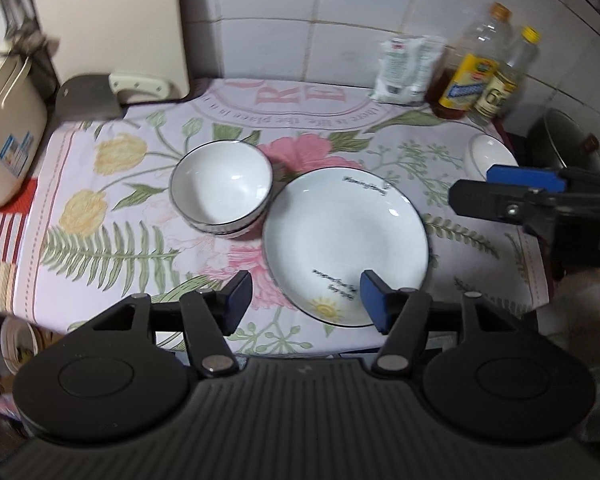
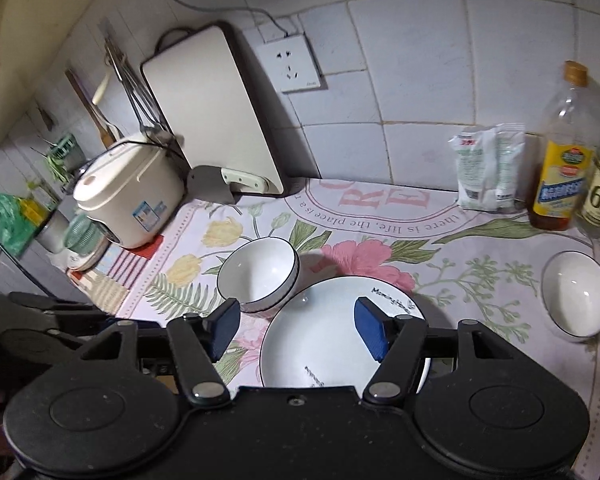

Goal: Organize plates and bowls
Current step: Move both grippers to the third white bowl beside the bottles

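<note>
Left tongs (image 1: 304,300) and right tongs (image 2: 296,328) hover wide apart, empty, above the desk (image 1: 112,272). The plate (image 1: 344,240) lies near the desk's front edge, stacked bowls (image 1: 222,188) touching its left rim, upright. Only the right view fully shows the lone bowl (image 2: 576,294), tilted, near the right edge.

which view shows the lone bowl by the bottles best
The right wrist view: the lone bowl shows whole, its dark rim and white inside clear. In the left wrist view the lone bowl is partly hidden behind the right gripper.
</note>
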A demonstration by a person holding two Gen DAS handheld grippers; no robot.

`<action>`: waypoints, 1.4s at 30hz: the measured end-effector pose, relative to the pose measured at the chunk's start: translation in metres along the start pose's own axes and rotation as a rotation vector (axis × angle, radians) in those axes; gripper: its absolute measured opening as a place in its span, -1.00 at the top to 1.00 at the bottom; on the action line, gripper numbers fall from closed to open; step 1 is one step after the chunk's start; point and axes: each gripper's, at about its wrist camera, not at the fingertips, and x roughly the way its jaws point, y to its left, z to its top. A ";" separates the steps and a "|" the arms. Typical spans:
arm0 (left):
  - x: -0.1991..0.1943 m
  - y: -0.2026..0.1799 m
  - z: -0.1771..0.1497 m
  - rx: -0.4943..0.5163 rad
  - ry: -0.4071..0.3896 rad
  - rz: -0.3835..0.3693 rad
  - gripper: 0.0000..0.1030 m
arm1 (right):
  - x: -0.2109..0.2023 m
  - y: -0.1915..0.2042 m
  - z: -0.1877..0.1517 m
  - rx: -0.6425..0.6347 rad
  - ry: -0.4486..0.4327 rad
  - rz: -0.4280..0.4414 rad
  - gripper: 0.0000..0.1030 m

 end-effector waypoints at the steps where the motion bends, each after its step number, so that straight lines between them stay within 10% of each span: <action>1: -0.001 -0.006 0.000 0.012 -0.002 -0.003 -0.19 | -0.007 -0.002 -0.002 -0.004 -0.008 -0.006 -0.42; 23: 0.026 -0.152 0.018 0.065 -0.068 0.009 -0.46 | -0.094 -0.112 -0.039 -0.127 -0.097 -0.198 -0.43; 42: 0.123 -0.190 0.040 -0.192 -0.098 -0.080 -0.50 | 0.002 -0.217 -0.078 -0.180 -0.086 -0.365 -0.44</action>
